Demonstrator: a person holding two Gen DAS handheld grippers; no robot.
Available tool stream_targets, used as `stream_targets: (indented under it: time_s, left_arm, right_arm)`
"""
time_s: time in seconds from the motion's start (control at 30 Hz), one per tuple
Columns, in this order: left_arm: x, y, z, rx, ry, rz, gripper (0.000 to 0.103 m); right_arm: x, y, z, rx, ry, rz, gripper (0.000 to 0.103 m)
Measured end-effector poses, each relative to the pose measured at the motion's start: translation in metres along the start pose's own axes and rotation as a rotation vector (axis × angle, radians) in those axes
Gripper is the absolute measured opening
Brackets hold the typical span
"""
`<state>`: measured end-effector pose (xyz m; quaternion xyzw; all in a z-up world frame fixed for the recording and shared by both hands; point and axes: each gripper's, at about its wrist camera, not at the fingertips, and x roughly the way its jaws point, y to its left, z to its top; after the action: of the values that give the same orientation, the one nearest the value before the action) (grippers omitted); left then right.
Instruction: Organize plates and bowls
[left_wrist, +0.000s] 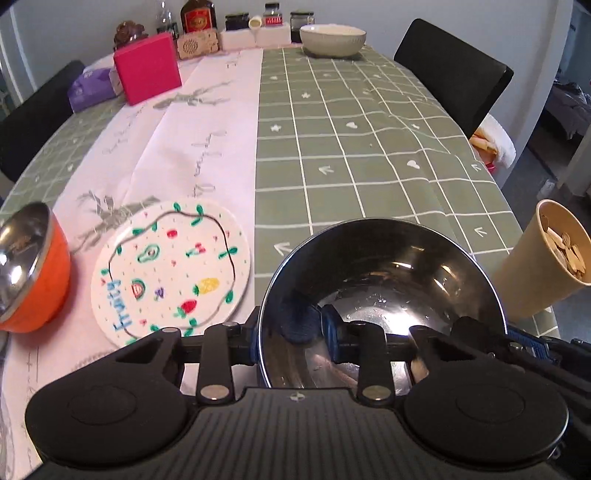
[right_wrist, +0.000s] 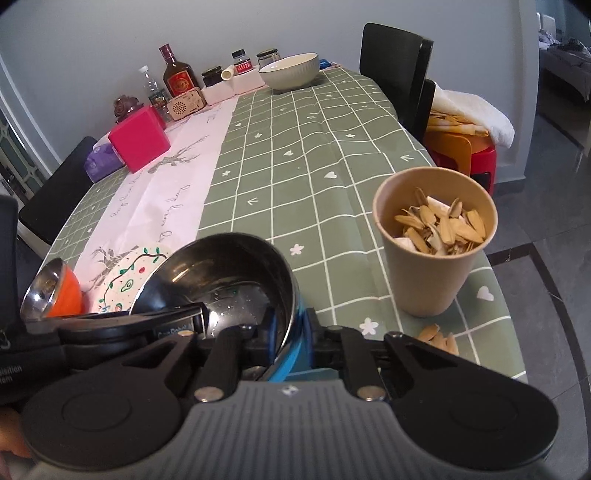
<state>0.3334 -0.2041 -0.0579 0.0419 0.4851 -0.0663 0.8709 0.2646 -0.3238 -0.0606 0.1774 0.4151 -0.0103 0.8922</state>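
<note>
Both grippers are on the same steel bowl with the blue outer wall (right_wrist: 236, 280). The right gripper (right_wrist: 291, 332) is clenched on its near-right rim: one finger inside the bowl, one outside on the blue wall. The left gripper (left_wrist: 291, 325) straddles the near-left rim, one blue pad (left_wrist: 332, 325) inside and the other finger outside. The gap looks narrow, but I can't tell whether the pads actually press on the metal.

Where things sit relative to the tools:
- Bowl: right at both sets of fingertips, low over the green check tablecloth (left_wrist: 369, 147), tilted so the opening faces the cameras.
- Fruit-pattern plate (left_wrist: 170, 269): just left of the left gripper, flat on the white runner.
- Orange bowl with steel inside (left_wrist: 33, 273): further left, beyond the plate, tilted.
- Pale ceramic bowl (left_wrist: 332, 38): far ahead at the table end.
- Paper cup of seed shells (right_wrist: 436, 251): just right of the right gripper, close to the table edge.

Step in hand, as I judge it: a two-handed carry or handover of the steel bowl toward the plate and orange bowl.

- Confirm the left pinch is firm before the right one lets go; thin polished rim, so slip risk.
- Keep the swing leftward, clear of the cup.
- Level the bowl before setting it down or nesting it.

Pose: both grippers pitch steeply down at the table, side by side, with the left unit's body visible in the right wrist view's lower left.
</note>
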Motion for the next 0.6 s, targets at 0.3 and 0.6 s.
stream_targets:
  time_s: [0.3, 0.6]
  left_arm:
    - [-0.033, 0.001, -0.014, 0.042, -0.021, 0.023, 0.027]
    - [-0.094, 0.041, -0.039, 0.021, -0.066, 0.11, 0.028]
  right_arm:
    - [-0.019, 0.003, -0.001, 0.042, -0.008, -0.002, 0.011]
    - [-0.062, 0.051, -0.015, 0.037, 0.004, 0.056, 0.011]
